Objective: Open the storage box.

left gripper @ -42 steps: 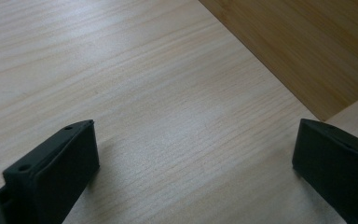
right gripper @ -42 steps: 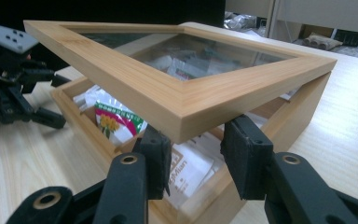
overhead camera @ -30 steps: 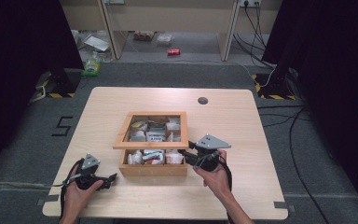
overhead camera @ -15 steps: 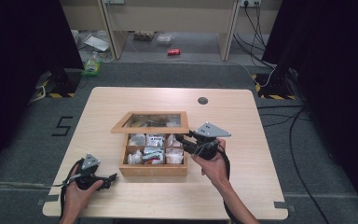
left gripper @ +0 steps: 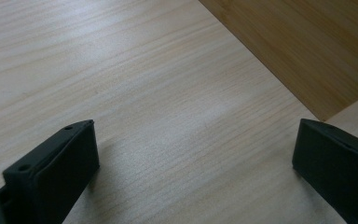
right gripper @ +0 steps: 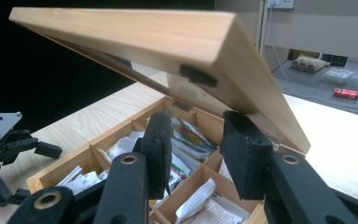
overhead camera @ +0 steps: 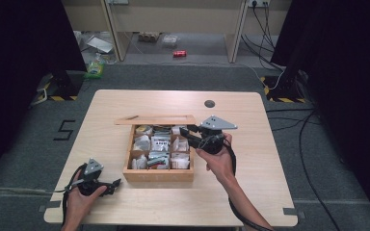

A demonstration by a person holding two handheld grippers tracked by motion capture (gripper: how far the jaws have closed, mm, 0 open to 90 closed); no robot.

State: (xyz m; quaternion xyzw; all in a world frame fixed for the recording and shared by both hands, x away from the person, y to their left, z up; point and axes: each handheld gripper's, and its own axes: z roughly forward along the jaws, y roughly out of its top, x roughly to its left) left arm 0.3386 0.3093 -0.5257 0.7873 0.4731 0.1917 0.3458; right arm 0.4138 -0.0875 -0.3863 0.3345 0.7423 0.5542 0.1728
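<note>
- Evidently the job in hand is opening the box (overhead camera: 158, 174): its hinged lid (right gripper: 158, 39) stands tilted up, the front edge raised above the compartments.
- In the right gripper view the right gripper (right gripper: 196, 154) sits under that raised edge, the lid just above and ahead of its jaws, so it can push the lid up from below.
- Its jaws stand partly apart with nothing pinched between them; whether the right jaw's tip touches the lid's underside I cannot tell.
- Below and beyond the jaws lie the packets (right gripper: 186, 163) in their compartments, uncovered by the lift.
- Over at the left, the left gripper (overhead camera: 107, 186) rests on the counter (left gripper: 144, 93), jaws wide open and empty, the box's side wall ahead of its right jaw, likely parked clear of the lid.
</note>
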